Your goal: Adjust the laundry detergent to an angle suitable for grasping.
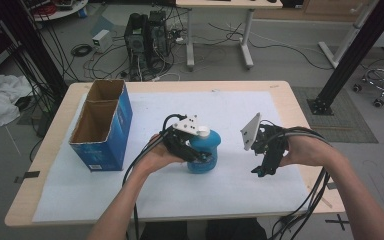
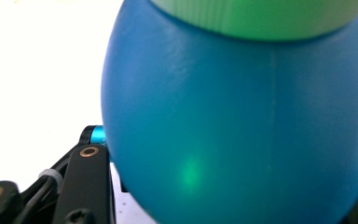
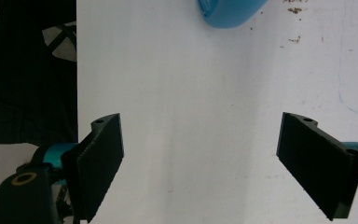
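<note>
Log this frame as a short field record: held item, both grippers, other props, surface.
held item: blue bottle with a pale cap, upright on the mat
left gripper: jaws closed on the bottle's round body, which sits close up in the left gripper view
right gripper: jaws wide apart, nothing between them, over bare mat to the right of the bottle
other props: open blue cardboard box at the left of the table, two compartments, nothing seen inside
surface: white mat on a light wooden table
</note>
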A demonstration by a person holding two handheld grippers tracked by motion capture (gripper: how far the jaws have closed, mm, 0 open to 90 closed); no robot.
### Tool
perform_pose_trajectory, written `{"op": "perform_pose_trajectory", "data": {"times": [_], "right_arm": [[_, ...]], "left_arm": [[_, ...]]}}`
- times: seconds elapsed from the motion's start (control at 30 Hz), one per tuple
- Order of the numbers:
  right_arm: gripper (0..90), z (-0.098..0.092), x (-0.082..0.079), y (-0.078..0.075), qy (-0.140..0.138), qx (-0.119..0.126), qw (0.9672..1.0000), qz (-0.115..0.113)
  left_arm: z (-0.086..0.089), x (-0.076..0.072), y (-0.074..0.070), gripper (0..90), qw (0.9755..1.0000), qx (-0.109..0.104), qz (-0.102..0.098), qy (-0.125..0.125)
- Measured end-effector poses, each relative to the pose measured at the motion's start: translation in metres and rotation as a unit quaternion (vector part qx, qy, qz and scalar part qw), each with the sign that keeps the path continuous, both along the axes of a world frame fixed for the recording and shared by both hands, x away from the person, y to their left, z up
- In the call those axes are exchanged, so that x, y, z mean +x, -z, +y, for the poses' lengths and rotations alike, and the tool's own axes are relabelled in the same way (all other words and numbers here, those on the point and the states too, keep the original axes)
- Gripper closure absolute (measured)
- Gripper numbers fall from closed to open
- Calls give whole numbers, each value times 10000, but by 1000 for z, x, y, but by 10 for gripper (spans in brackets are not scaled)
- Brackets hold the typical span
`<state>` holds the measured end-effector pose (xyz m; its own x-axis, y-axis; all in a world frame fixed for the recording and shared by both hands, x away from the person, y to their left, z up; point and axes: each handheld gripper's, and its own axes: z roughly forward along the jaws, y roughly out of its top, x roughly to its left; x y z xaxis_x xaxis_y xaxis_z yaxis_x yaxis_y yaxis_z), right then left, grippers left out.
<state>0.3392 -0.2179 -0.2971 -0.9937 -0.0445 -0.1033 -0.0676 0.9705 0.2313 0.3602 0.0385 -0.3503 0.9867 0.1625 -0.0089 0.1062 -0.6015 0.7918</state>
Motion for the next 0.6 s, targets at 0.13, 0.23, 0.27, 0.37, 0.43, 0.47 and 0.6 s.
{"op": "perform_pose_trajectory", "data": {"times": [0.13, 0.23, 0.27, 0.37, 0.43, 0.47, 0.6], "right_arm": [[138, 0, 2, -1, -177, -80, 9998, -28], [138, -1, 3, -1, -154, -89, 9998, -29], [138, -1, 3, -1, -138, -84, 9999, -24], [138, -1, 3, -1, -106, -70, 9999, -31], [138, -1, 2, -1, -90, -57, 9999, -28], [138, -1, 3, -1, -103, -58, 9999, -29], [138, -1, 1, 0, 18, -27, 10000, 7]], "left_arm": [[4, -2, 5, 444, 9999, 2, 24, 117], [6, -2, 9, 443, 9997, -23, 87, 230], [6, -2, 10, 443, 9996, -65, 105, 252], [7, 0, 11, 443, 9990, 47, 63, 433], [7, 1, 12, 443, 9987, 85, 46, 509], [5, 0, 15, 443, 9990, -22, 131, 427], [6, 1, 16, 442, 9988, -80, 173, 460]]}}
